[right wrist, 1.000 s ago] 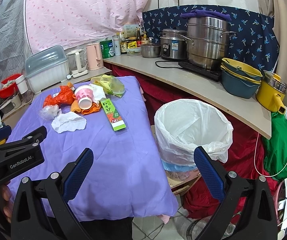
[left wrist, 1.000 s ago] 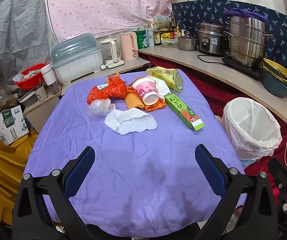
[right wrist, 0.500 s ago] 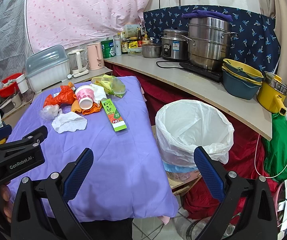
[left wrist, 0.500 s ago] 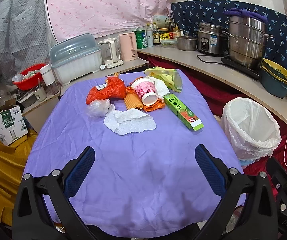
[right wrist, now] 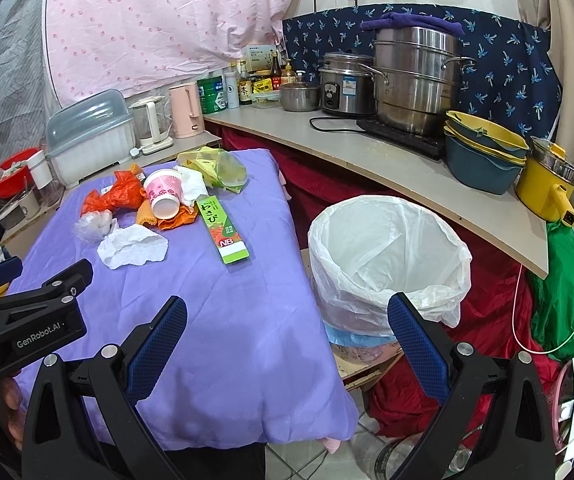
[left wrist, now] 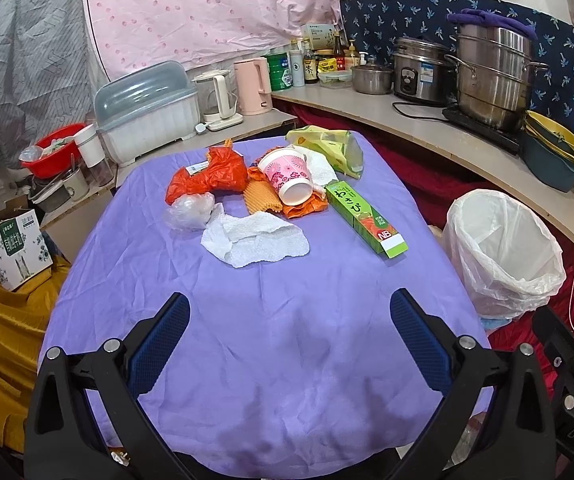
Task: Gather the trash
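A: Start nearest. Where are the tools?

B: The left tool (left wrist: pixel 289 336) hangs low over the near end of the counter (left wrist: pixel 271 380), its blue ribbed pads spread wide with only purple cloth between them. The right tool (right wrist: pixel 287 340) is spread just as wide and holds nothing; it straddles the counter's right edge, one pad over the cloth, the other in front of the bin (right wrist: pixel 387 256).

A: Hand pose?

B: Both tools point forward and slightly down. In the right view the left tool's black body shows at the lower left, with fingertips of the hand (right wrist: pixel 11 408) under it.

A: And the trash?

B: All of it lies well ahead of both tools, bunched at the far half of the counter. Nearest is a white, dimpled paper towel (left wrist: pixel 257 238), crumpled flat. Just left of it sits a clear plastic wad (left wrist: pixel 189 210). To its right lies a long green box (left wrist: pixel 365 218), angled toward the near right corner. Behind the towel a pink paper cup (left wrist: pixel 289 176) lies on its side, mouth facing the tools, resting on ridged orange wrappers (left wrist: pixel 263 200). A glossy red bag (left wrist: pixel 211 176) is left of the cup, and a yellow-green bag (left wrist: pixel 327 146) is farthest back.

A: The bin?

B: It stands on the floor just beside the counter's right side, lined with thin white plastic, mouth wide.
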`<state>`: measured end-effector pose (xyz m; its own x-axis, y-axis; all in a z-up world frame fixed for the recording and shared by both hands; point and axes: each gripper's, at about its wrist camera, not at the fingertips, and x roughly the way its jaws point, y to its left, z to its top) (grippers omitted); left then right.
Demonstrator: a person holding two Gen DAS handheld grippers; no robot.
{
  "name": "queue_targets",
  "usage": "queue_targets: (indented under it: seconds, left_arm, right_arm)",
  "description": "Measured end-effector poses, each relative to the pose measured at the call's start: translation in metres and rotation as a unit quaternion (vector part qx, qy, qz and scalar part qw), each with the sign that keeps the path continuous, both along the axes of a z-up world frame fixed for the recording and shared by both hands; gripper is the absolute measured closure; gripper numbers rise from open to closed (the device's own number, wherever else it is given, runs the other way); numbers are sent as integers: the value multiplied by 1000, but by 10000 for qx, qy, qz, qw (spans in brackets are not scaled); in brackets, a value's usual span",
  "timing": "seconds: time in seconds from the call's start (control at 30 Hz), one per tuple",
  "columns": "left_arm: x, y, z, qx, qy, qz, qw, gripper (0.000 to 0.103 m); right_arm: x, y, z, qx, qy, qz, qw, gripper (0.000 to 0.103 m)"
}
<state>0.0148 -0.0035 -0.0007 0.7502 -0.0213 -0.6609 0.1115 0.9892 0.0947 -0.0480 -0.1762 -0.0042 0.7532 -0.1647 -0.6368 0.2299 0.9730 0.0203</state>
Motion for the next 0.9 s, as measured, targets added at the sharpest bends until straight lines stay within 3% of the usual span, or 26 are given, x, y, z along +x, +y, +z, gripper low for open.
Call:
queue_targets:
  seconds: [0.5, 0.9]
  left_arm:
    - [22, 5, -10, -93, 129, 48, 9999, 7]
    - [46, 31, -20, -275, 346, 283, 9986, 7]
  right_arm:
    - [25, -3, -7, 63, 87, 12, 9999, 7]
    - [48, 10, -11, 43, 157, 70, 9998, 7]
